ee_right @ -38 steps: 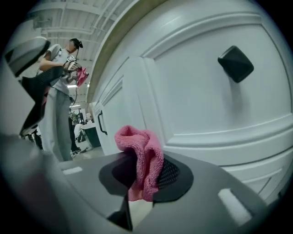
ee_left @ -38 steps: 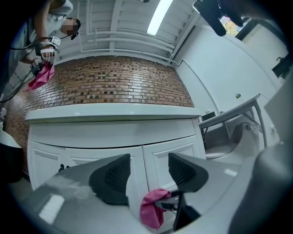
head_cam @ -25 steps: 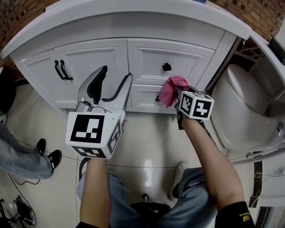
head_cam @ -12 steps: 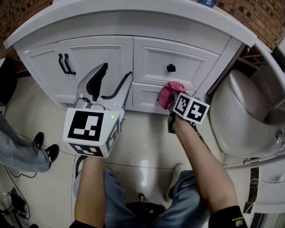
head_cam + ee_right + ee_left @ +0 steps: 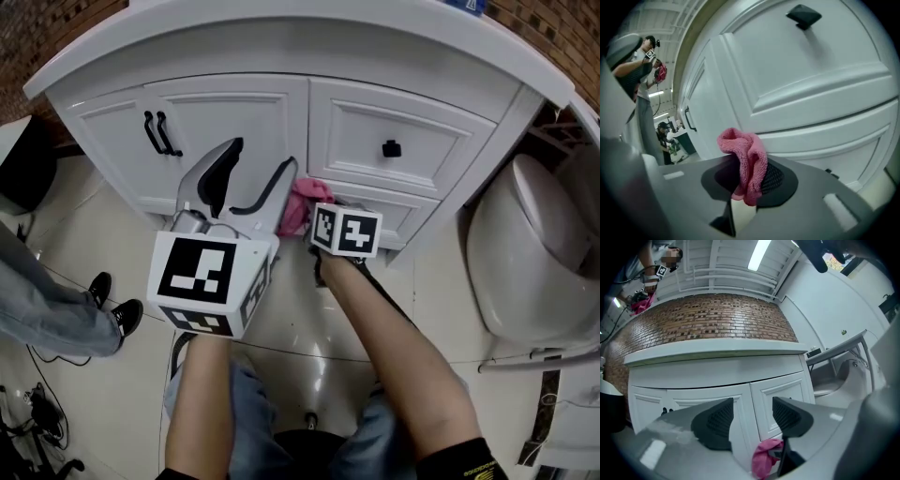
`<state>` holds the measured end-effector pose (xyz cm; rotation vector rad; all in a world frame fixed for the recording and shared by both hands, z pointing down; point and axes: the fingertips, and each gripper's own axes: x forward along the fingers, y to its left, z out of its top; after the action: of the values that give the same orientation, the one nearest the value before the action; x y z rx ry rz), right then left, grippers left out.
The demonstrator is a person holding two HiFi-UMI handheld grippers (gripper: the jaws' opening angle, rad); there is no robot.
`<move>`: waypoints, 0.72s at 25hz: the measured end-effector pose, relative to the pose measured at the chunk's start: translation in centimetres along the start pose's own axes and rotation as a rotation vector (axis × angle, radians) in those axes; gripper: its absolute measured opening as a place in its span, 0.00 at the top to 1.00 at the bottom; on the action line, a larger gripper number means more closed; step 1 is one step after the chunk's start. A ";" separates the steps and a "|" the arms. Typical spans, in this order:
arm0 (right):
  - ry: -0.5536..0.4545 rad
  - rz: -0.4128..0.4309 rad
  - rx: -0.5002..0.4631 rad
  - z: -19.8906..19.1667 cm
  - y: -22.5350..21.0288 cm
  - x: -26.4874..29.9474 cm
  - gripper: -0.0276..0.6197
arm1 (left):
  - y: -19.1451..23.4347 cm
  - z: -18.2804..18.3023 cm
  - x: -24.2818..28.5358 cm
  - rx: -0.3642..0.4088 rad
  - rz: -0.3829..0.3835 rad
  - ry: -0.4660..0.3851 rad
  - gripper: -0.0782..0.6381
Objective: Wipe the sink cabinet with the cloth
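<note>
The white sink cabinet (image 5: pixel 234 122) fills the top of the head view, with two doors at left and drawers at right. My right gripper (image 5: pixel 305 211) is shut on a pink cloth (image 5: pixel 300 208), which is pressed against the lower drawer's left end. From the right gripper view the cloth (image 5: pixel 747 161) bunches up between the dark pads (image 5: pixel 776 180), close to the drawer front (image 5: pixel 825 136). My left gripper (image 5: pixel 246 178) stands open and empty just left of the cloth, a little short of the cabinet doors. The left gripper view catches the cloth (image 5: pixel 765 458) below its right pad.
Black handles (image 5: pixel 157 133) mark the left doors and a black knob (image 5: pixel 391 148) the upper drawer. A white toilet (image 5: pixel 534 253) stands at the right. Another person's legs and shoes (image 5: pixel 103 309) are at the left on the tiled floor.
My right gripper has dragged the cloth leftward along the lower drawer front, from its right part to its left end. The left gripper has stayed open in about the same place.
</note>
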<state>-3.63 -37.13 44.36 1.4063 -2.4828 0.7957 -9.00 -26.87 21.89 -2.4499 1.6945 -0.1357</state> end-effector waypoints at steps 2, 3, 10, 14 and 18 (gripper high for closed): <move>-0.004 -0.061 0.000 0.6 -2.8 -1.0 0.83 | 0.6 -0.1 0.0 0.000 0.003 0.001 0.53; -0.001 -0.085 0.005 0.8 -4.1 -1.7 0.83 | 0.8 0.0 0.0 -0.003 0.005 -0.001 0.53; -0.082 -0.263 0.292 1.3 -14.7 -9.0 0.83 | -0.8 0.5 0.8 -0.036 -0.038 -0.024 0.53; -0.136 -0.395 0.344 1.6 -21.2 -13.4 0.83 | -1.8 0.6 1.1 -0.036 -0.057 -0.029 0.53; -0.121 -0.453 0.292 1.3 -22.8 -14.2 0.84 | -2.0 0.9 1.1 -0.051 -0.054 -0.036 0.53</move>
<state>23.23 -36.61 45.79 2.0692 -2.0503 1.0169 -6.57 -27.15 21.33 -2.5204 1.6379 -0.0550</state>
